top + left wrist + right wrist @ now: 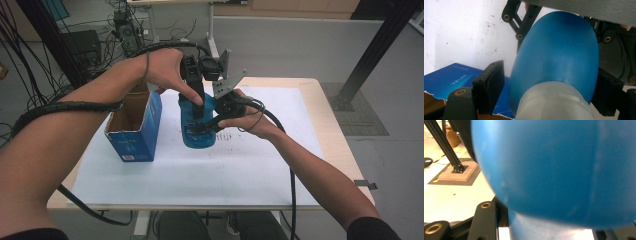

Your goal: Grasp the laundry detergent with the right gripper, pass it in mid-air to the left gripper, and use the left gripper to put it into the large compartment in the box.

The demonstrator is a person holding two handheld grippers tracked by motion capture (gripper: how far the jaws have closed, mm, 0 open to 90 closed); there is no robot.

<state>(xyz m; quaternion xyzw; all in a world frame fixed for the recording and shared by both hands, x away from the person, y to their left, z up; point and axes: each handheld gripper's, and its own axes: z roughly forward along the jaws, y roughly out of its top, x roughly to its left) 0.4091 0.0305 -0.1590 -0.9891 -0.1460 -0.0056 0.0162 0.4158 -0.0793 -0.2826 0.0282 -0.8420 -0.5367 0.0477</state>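
Observation:
A blue plastic bottle [196,136] stands on the white sheet beside an open blue box [134,136]. My right gripper [209,125] comes in from the right and is shut on the bottle's body, which looms large in the right gripper view [554,170] between the jaws [549,230]. My left gripper [198,110] reaches down from above over the bottle's top. In the left gripper view its jaws [549,95] straddle the bottle's shoulder [556,57] and whitish cap [554,102]. A narrow gap shows between the left pad [490,85] and the bottle.
The blue cardboard box [451,77] has a torn open top and sits just left of the bottle. A white sheet [200,175] covers the wooden table [330,125]. Black frame posts [444,145] and cables stand on the floor beyond.

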